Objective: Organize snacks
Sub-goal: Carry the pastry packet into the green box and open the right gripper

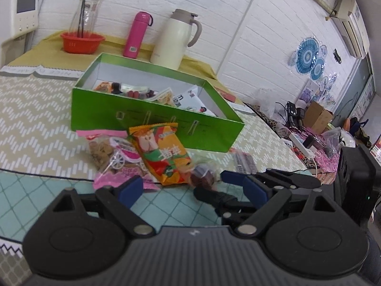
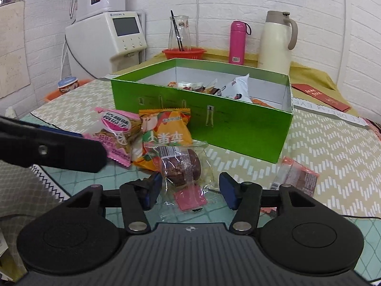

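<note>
A green box point(image 1: 152, 121) point(image 2: 214, 114) stands on the table with several snack packets inside. In front of it lie a pink cookie packet point(image 1: 114, 157) point(image 2: 119, 131), an orange packet point(image 1: 164, 152) point(image 2: 166, 128) and a clear-wrapped brown cake point(image 1: 202, 176) point(image 2: 183, 166). A small red-brown packet point(image 2: 297, 176) point(image 1: 243, 162) lies to the right. My left gripper point(image 1: 193, 188) is open and empty, just short of the packets. My right gripper point(image 2: 190, 190) is open with its fingers on either side of the cake's wrapper; it also shows in the left wrist view point(image 1: 238, 190).
Behind the box stand a cream thermos jug point(image 1: 173, 38) point(image 2: 276, 40), a pink bottle point(image 1: 137, 34) point(image 2: 237, 41), and a red bowl point(image 1: 81, 41) point(image 2: 183, 52) with a glass carafe. A water dispenser point(image 2: 114, 38) stands at the back left. Cluttered cables and boxes point(image 1: 314, 124) lie on the right.
</note>
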A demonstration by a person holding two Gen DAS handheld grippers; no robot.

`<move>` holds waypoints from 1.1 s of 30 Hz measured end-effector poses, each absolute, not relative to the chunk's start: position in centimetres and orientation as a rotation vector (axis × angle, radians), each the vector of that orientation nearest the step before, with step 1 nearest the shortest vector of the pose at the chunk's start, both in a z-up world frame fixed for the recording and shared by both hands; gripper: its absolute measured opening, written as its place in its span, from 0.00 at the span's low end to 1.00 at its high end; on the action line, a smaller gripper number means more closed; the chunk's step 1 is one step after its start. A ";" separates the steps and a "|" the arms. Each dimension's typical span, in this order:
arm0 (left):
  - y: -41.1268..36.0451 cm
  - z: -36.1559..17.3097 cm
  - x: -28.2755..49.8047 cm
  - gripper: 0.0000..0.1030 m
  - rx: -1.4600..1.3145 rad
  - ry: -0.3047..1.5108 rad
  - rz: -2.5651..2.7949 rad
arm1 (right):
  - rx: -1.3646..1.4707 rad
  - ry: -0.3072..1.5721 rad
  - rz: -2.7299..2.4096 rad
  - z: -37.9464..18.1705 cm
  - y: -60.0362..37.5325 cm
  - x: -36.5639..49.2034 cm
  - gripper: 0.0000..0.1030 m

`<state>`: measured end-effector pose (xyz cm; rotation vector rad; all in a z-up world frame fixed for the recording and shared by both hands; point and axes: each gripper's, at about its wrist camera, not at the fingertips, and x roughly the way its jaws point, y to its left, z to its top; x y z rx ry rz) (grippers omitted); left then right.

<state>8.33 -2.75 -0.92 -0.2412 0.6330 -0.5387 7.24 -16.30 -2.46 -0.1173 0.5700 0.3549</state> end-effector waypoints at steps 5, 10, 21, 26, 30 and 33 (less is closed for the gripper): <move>-4.7 -1.8 10.4 0.70 -0.223 0.684 -0.590 | -0.134 0.555 0.356 -2.6 -15.7 6.4 0.89; -5.3 -3.0 12.0 0.59 -0.235 0.731 -0.576 | -0.128 0.560 0.347 -2.5 -15.9 6.3 0.96; -5.9 -3.6 12.1 0.27 -0.213 0.752 -0.585 | -0.065 0.575 0.313 -2.6 -15.8 6.5 0.79; -5.7 -2.4 11.0 0.25 -0.210 0.711 -0.595 | -0.044 0.545 0.311 -1.7 -16.0 5.6 0.73; -5.5 -0.7 10.2 0.24 -0.206 0.651 -0.603 | -0.056 0.493 0.316 -0.2 -15.8 5.0 0.71; -5.1 0.9 10.0 0.24 -0.201 0.599 -0.602 | -0.059 0.447 0.328 1.1 -15.7 5.1 0.69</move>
